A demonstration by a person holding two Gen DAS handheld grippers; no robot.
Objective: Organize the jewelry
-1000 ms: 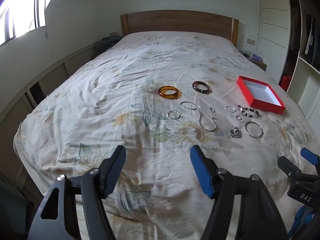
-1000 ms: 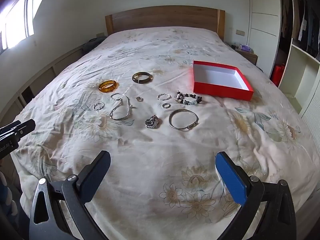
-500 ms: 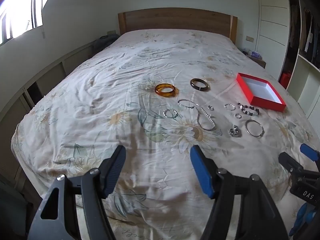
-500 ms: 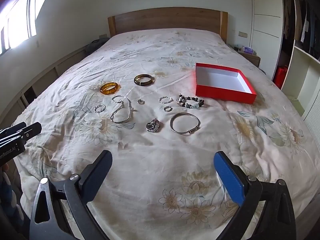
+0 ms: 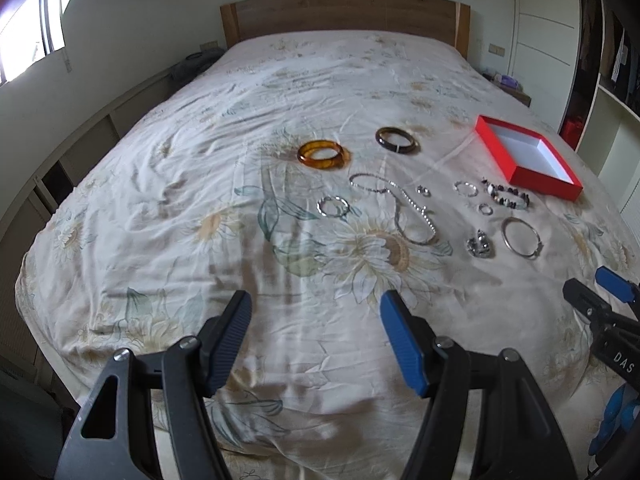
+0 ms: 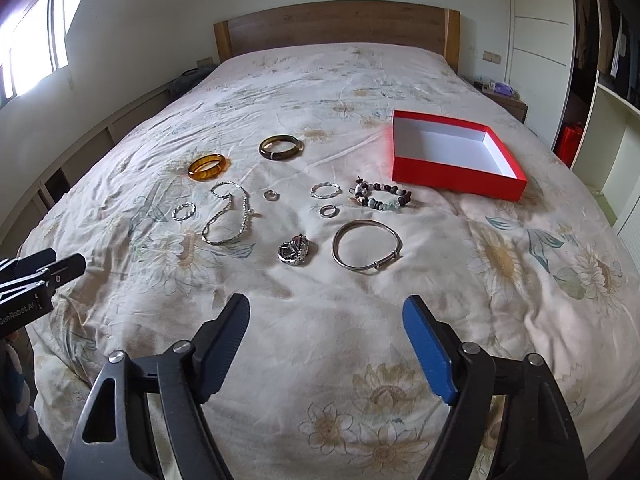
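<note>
Jewelry's all loose on the bed [image 6: 500, 320], red box [image 6: 456, 160] empty; both grippers [image 6: 326, 330] spread wide, holding nothing. Probably grab the silver bangle [image 6: 366, 249] first.

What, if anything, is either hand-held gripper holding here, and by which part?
Nothing is held. The left hand-held gripper and the right hand-held gripper are both open above the bedspread, short of the jewelry.

Floral bedspread [image 6: 400, 360] over bed, wooden headboard [image 6: 332, 28], bright window [image 6: 36, 48] left, pale walls.
</note>
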